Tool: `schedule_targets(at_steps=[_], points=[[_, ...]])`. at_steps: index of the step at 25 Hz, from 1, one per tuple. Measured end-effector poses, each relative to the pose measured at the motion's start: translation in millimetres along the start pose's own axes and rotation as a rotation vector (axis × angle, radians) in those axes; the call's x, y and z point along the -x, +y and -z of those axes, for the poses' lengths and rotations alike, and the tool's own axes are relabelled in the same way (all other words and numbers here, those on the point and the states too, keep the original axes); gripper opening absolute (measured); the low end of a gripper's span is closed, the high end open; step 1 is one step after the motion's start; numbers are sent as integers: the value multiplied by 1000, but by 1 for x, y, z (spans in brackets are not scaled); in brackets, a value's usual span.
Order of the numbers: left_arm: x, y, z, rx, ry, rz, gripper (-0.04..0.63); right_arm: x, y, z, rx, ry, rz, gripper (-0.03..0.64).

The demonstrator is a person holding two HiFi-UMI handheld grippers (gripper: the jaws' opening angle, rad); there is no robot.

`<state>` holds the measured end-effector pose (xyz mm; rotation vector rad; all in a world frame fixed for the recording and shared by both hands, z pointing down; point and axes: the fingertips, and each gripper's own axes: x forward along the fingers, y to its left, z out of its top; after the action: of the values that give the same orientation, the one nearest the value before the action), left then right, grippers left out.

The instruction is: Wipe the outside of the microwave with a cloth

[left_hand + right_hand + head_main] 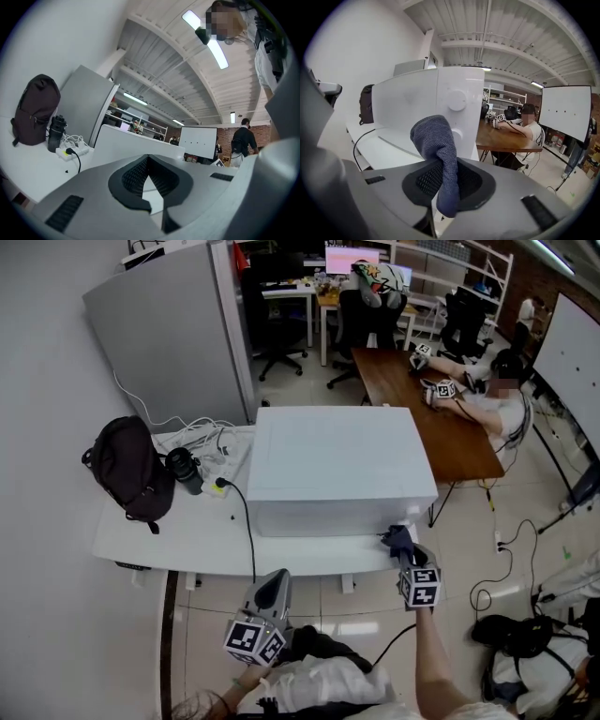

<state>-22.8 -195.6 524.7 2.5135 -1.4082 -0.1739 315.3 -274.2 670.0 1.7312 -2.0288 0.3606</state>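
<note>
Since we've got the cloth (436, 140) pinched in the fingers of the right gripper (403, 551), up at the microwave's (337, 456) front right corner by the worktop's (187, 532) front edge, wiping looks ready to start. The left gripper (274, 579) hangs below that edge, fingers pressed together on nothing, probably just out of the way.

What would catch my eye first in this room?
A big white microwave fills the middle of a white table, with a dark backpack at the table's left end. Near the microwave's front right corner, the right gripper pinches a blue-grey cloth. The left gripper hangs empty, jaws together, in front of the table.
</note>
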Motion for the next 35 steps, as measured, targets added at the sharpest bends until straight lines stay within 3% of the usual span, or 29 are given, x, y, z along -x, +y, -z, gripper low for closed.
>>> schedule_targets(at_steps=[9,12,17,20,25,35], points=[[56,-24,2,-35,21,38,-14,94,100,-16,-113,-145,-92,78],[90,-34,-1,-50,4,57,-14,140,132,-15,-163,-188,-104,78],[171,-49,1,-29,-52,61,-14,219,185,-3,-153,-242,-112,78],[220,-65,10,7,-80,61,-14,267,211,12,-164,-248,-109,77],[275,-117,26,13,-6,118,-14,348,246,34,-167,-247,-111,78],[288,-183,48,16,13,146,-14,413,277,73,-219,-210,-215,77]])
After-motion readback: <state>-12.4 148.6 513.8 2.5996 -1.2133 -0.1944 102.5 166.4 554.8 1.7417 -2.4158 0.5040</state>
